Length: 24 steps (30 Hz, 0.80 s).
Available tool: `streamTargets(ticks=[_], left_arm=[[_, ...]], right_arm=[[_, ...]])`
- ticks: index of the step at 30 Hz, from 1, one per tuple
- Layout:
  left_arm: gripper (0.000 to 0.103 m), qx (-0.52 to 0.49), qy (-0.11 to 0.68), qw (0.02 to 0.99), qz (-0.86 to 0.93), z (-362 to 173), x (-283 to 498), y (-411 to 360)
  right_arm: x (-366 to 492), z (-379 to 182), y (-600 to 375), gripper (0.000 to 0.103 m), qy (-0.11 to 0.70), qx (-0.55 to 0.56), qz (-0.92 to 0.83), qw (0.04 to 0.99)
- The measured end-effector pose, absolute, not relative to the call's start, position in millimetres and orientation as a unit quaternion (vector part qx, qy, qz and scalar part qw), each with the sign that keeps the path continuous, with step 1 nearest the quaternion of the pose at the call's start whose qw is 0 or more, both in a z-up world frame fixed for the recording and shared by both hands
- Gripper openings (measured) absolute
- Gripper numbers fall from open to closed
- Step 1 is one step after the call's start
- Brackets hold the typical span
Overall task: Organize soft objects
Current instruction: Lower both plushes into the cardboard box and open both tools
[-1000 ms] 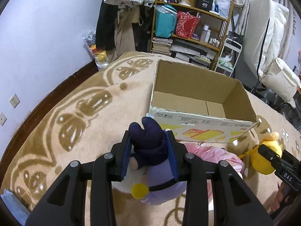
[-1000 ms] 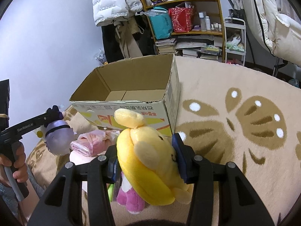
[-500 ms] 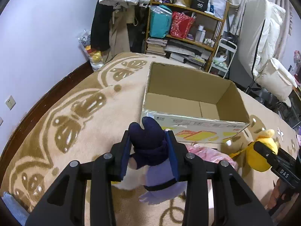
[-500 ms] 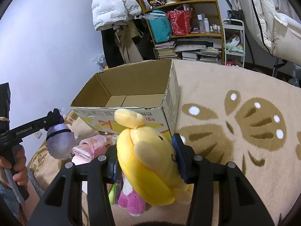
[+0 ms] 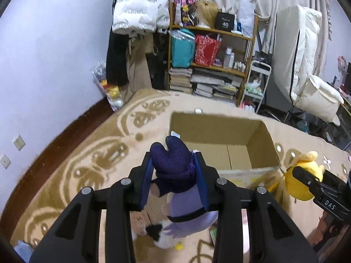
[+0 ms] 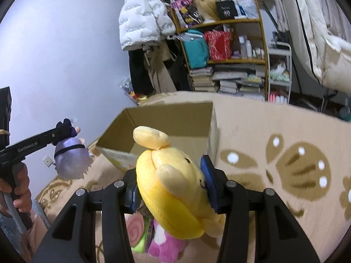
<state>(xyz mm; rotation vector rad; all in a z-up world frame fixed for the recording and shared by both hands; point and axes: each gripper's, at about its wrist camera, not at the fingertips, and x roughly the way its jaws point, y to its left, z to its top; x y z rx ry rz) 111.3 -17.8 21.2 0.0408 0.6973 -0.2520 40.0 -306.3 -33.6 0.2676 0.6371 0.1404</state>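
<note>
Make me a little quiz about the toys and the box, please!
1. True or false: the cardboard box already has a toy inside.
2. Which gripper holds the yellow plush? A) left B) right
3. Fill in: the left gripper squeezes the purple plush by its dark ____ top.

Key: 1 false, only its bare floor shows; 2 B, the right gripper; 3 blue.
</note>
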Motion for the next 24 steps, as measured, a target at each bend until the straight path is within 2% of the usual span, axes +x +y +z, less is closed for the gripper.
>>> streamTargets(ticks=[14,24], left_arm=[[0.035,0.041,0.279,0.952,-0.12,70.8,162.4,-46.1],[0.036,0.078,0.306,0.94,-0.129,47.5,194.3,-86.8]], right_arm=[[91.5,0.5,-306.0,0.05,0.276,0.12,0.079,0.95],[128.0,2.8,-290.3,0.052,0.279,0.11,0.102,0.948]])
